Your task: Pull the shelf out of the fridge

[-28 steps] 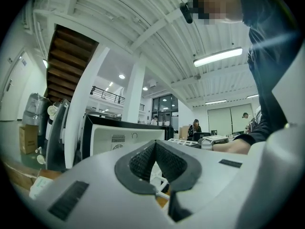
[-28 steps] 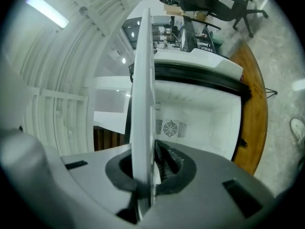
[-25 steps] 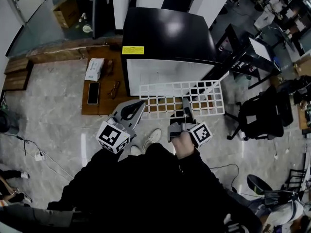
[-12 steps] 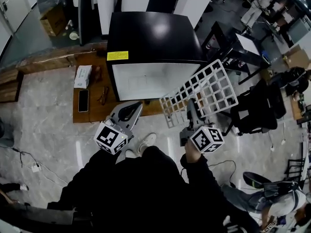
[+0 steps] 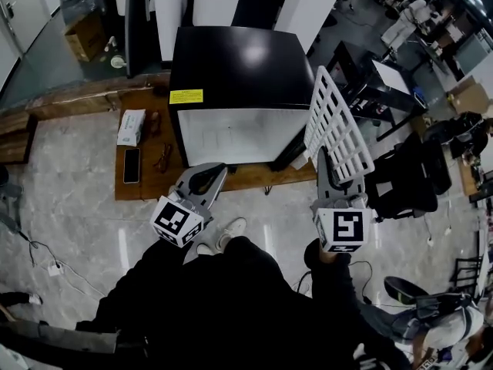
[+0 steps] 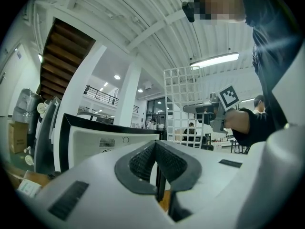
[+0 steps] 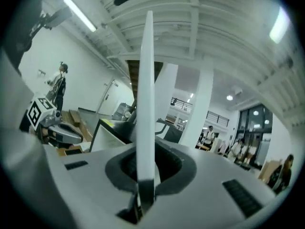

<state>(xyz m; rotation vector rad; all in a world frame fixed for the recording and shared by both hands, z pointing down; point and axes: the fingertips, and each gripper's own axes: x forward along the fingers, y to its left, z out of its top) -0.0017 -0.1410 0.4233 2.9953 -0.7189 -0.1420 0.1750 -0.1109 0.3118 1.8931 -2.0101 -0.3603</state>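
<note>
Overhead: a person in black stands on a marble floor (image 5: 77, 206), facing a small black fridge (image 5: 246, 60) with a gripper in each hand.
Shelf: the white wire grid shelf (image 5: 339, 133) is out of the fridge, held up in the air on edge, just beside the fridge's right front corner.
Right gripper: the right gripper (image 5: 331, 172) is clamped on the shelf's lower edge. In its own view the shelf (image 7: 145, 104) rises as a thin white strip from between the closed jaws of the gripper (image 7: 143, 175).
Left gripper: the left gripper (image 5: 208, 177) hovers low in front of the fridge. In its own view the jaws (image 6: 156, 159) are together and hold nothing.
Left gripper view, beyond the jaws: the fridge (image 6: 105, 137) sits at left, while the upright shelf (image 6: 183, 94) and the right gripper (image 6: 202, 109) show at right.
Fridge: its pale front (image 5: 239, 133) faces the person; a yellow label (image 5: 186, 96) sits on the top's front edge.
Platform: the fridge stands on a low wooden platform (image 5: 146, 187).
Beside the fridge: a white box (image 5: 131, 126), a phone (image 5: 131, 165) and glasses (image 5: 163, 157) lie on the platform's left part.
</note>
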